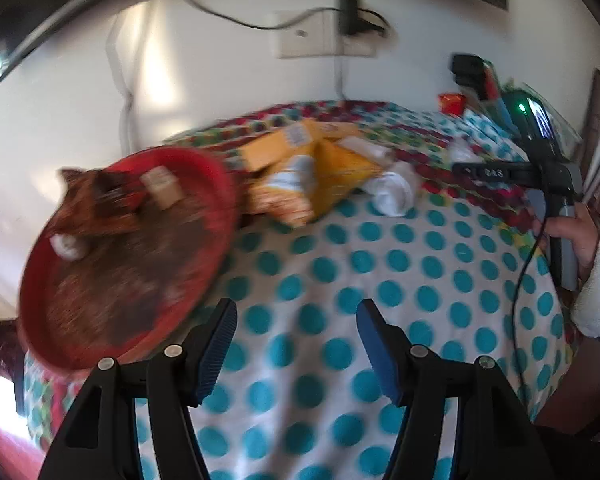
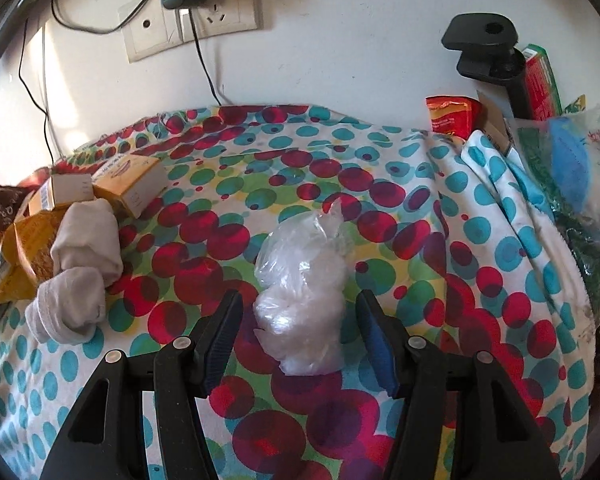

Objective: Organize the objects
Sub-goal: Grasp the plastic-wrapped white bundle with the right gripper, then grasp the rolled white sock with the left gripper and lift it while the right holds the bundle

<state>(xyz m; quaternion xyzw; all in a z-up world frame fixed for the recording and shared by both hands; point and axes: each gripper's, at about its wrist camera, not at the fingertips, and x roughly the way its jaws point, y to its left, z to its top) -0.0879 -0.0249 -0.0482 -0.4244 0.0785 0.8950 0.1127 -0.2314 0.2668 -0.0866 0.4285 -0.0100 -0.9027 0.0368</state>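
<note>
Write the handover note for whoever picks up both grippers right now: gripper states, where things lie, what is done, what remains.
Left gripper: open, empty, over the dotted cloth.
Right gripper: open, straddling the clear plastic bag, pads not touching it.
Red tray: on the left, already holding a few small items.
Left to sort: yellow boxes, snack packets, white socks, the bag.

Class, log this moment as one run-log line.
left tongs: open, empty | right tongs: open, straddling plastic bag | red tray: partly filled
</note>
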